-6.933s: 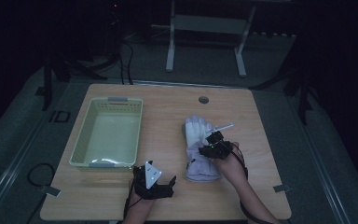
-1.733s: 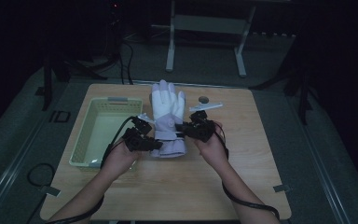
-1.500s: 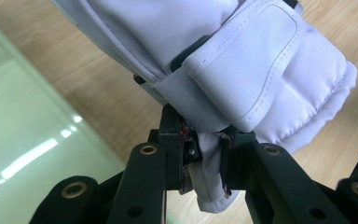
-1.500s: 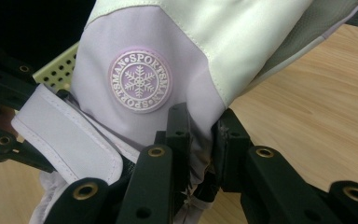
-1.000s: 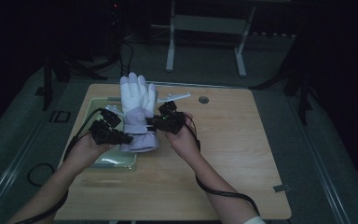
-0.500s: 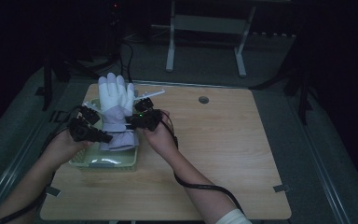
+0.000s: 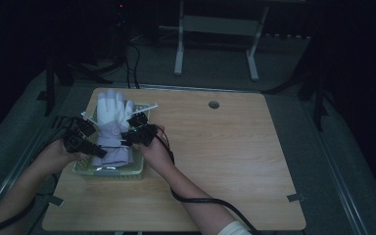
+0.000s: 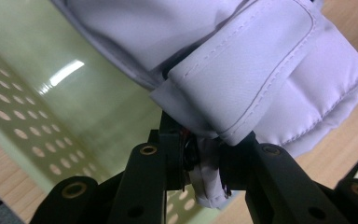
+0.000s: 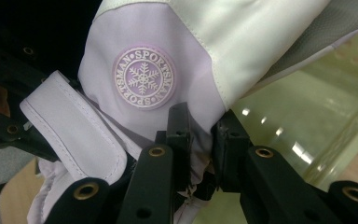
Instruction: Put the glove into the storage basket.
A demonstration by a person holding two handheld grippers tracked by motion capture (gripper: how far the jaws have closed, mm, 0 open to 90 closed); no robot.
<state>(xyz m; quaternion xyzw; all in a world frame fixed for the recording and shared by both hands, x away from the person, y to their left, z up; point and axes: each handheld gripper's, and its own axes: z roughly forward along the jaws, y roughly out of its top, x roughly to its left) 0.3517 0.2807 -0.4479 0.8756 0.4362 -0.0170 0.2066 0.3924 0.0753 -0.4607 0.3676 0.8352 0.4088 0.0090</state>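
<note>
Holding glove [image 7: 111,128] cuff over basket [image 7: 108,171], left gripper [image 7: 84,138] and right gripper [image 7: 138,131] both clamping fabric; risking fingers snagging far rim, draping outside.

My high view dim, surroundings near black, both gripper views bright and sharp, glare spots on the glossy pale green perforated plastic basket [image 8: 51,93], black jaws softly blurred.

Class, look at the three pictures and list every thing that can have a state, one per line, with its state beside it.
Pale lilac padded ski glove: held up by its cuff over the basket, fingers pointing away.
Light green perforated plastic basket: upright, under the glove.
Left tongs: shut on the glove's cuff.
Right tongs: shut on the glove's cuff.
Light wooden table: bears the basket.
</note>
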